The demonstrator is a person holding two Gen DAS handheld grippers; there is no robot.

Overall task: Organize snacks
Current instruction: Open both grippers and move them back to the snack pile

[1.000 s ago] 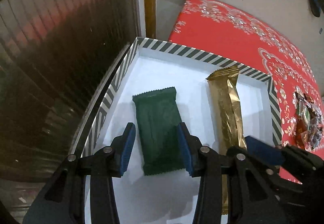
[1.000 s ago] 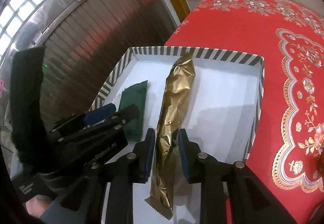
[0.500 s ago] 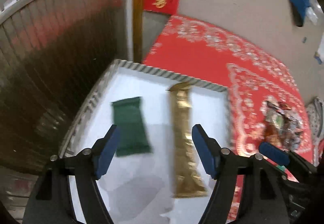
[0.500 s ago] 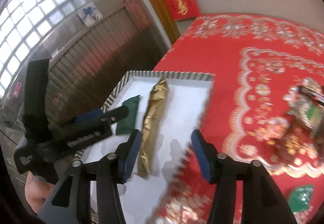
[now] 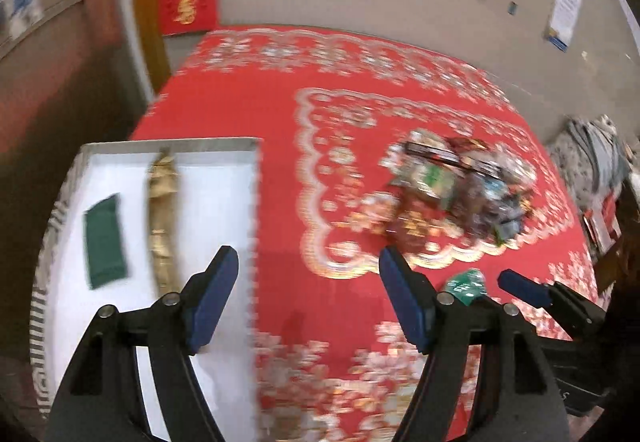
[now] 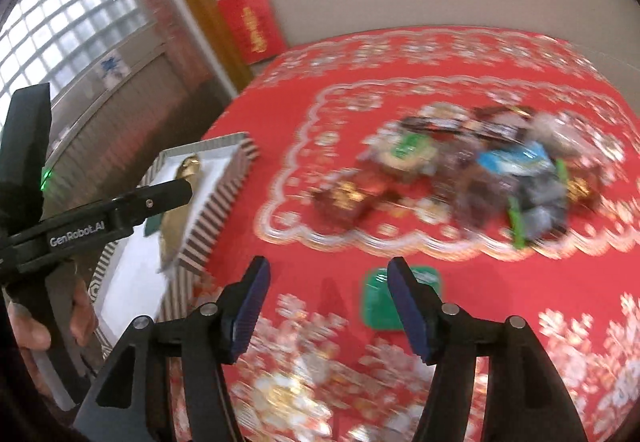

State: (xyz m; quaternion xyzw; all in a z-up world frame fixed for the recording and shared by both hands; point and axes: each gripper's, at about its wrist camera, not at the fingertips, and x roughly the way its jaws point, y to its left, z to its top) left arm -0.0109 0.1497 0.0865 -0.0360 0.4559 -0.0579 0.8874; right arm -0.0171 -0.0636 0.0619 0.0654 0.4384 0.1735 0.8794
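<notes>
Your left gripper [image 5: 308,294] has its fingers spread wide and holds nothing. It hangs over the red tablecloth [image 5: 340,122], just past the right wall of the striped box [image 5: 252,162]. Your right gripper [image 6: 326,306] is wide open too, and it holds nothing. It hangs over the near part of the cloth, with a small green snack pack [image 6: 380,302] lying flat on the cloth just behind its right finger. In the left wrist view you can see that same pack poking out beside the left gripper's right finger. The box sits at the left edge of the table, and its floor is white. Two snacks lie flat inside it. A dark green packet [image 5: 105,242] lies near the left wall of the box. A long gold packet [image 5: 162,222] lies beside it, closer to the middle, with its far end near the back wall. The two do not touch. A big pile of mixed snacks [image 6: 480,174] sits on the cloth toward the far right side of the table, well apart from the box. The pile is blurry, so you cannot tell each snack in it. The pictures are smeared in many spots.
</notes>
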